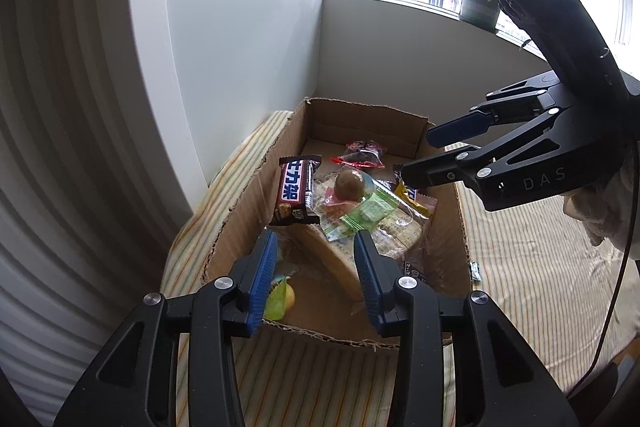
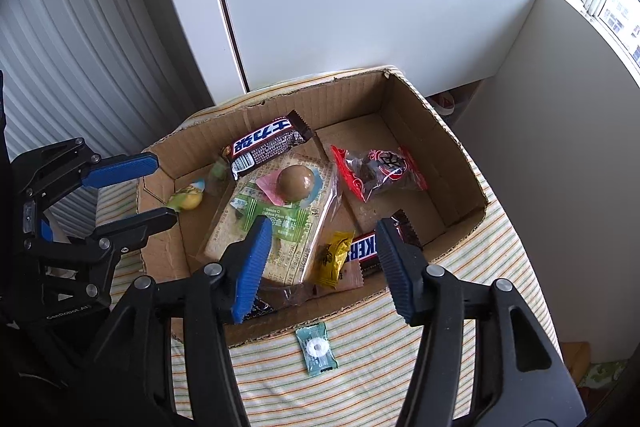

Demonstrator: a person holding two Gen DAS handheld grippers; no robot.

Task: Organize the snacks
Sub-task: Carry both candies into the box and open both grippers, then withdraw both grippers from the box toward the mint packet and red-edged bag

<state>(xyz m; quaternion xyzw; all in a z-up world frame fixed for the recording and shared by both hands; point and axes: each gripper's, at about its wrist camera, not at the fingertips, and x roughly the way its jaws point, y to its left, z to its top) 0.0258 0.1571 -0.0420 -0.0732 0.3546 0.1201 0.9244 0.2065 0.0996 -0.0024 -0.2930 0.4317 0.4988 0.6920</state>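
A cardboard box (image 2: 436, 131) sits on a striped cloth (image 2: 360, 379) in the corner by a white wall, and the snacks lie inside it. The right claw (image 2: 320, 263) hangs over the near edge of the box with its blue pads apart and nothing between them; seen past its gap are a yellow sweet wrapper (image 2: 334, 259) and a brown chocolate bar (image 2: 366, 247) at the near wall of the box. A flat clear pack of biscuits (image 2: 288, 251) lies in the middle of the box, and on top of it rest a green sachet (image 2: 276, 217) and a round brown ball in a clear wrapper (image 2: 296, 181). A second dark chocolate bar (image 2: 266, 145) leans on the far-left wall, touching the biscuit pack. A red-edged bag of dark fruit (image 2: 378, 169) lies alone on the box floor to the right, well apart from both claws. A small teal mint packet (image 2: 317, 347) lies outside the box on the cloth, just below the right claw.

The left claw (image 1: 316, 279) hovers over the opposite end of the box, its pads also apart and empty. A yellow-green sweet (image 1: 282, 297) lies on the box floor just beside its left pad, and the biscuit pack shows beyond the gap.
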